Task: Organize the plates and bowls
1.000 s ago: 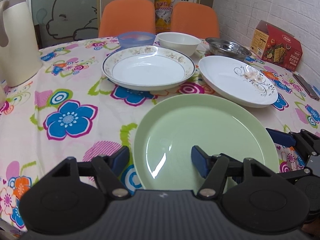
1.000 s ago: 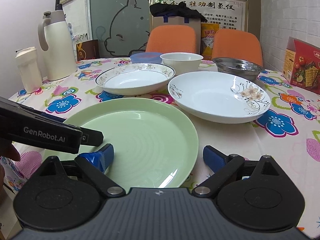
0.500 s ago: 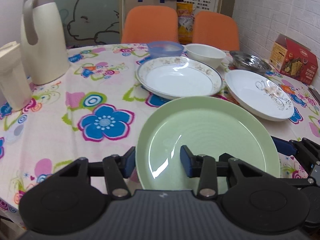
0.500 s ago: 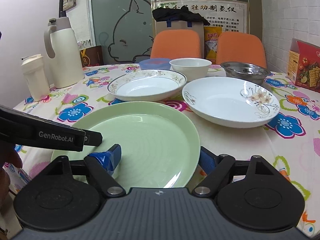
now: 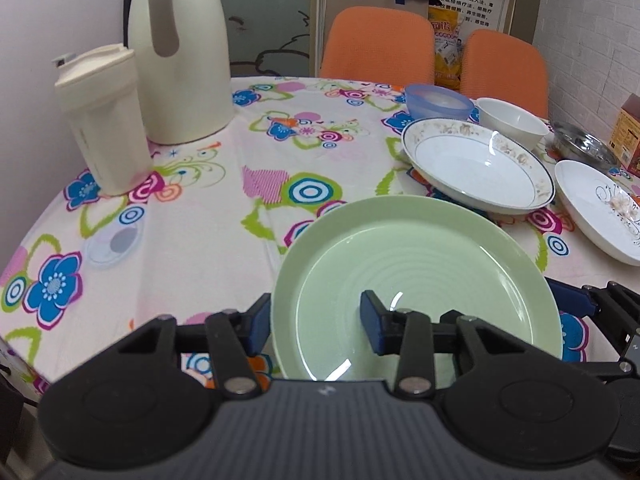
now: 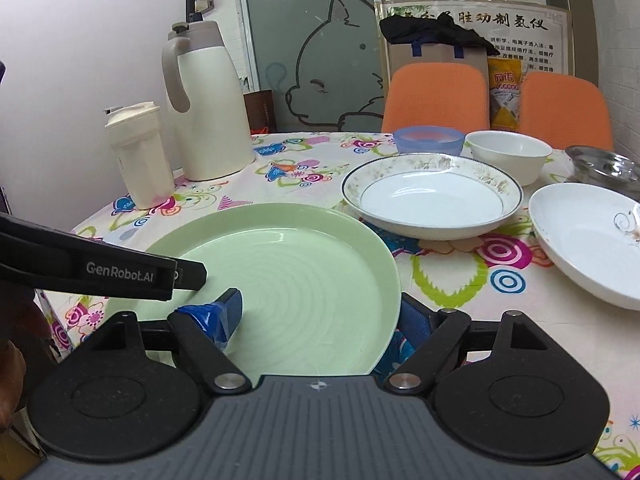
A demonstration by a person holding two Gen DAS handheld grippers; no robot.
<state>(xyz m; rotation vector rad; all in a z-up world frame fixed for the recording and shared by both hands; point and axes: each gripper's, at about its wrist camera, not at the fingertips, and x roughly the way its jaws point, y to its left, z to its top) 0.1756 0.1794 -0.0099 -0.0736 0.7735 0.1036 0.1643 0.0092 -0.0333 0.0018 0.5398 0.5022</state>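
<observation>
A pale green plate (image 5: 416, 280) (image 6: 288, 280) is held off the flowered tablecloth by both grippers. My left gripper (image 5: 316, 320) is shut on its left rim, one finger under and one on top. My right gripper (image 6: 320, 316) is shut on its right rim. A gold-rimmed white plate (image 5: 476, 164) (image 6: 432, 196) and a white plate with a flower print (image 5: 600, 208) (image 6: 592, 240) lie beyond. A blue bowl (image 5: 438, 100) (image 6: 428, 140), a white bowl (image 5: 512, 122) (image 6: 508, 154) and a steel bowl (image 5: 584, 148) (image 6: 604, 164) stand behind them.
A cream thermos jug (image 5: 180, 52) (image 6: 208, 100) and a cream shaker cup (image 5: 104, 116) (image 6: 138, 154) stand at the table's left. Two orange chairs (image 6: 436, 96) are behind the table. A red snack box (image 5: 628, 136) is at far right.
Both grippers have closed on the green plate's rims and lifted it up and to the left, off the tablecloth. The views now look further left, showing the jug and cup.
</observation>
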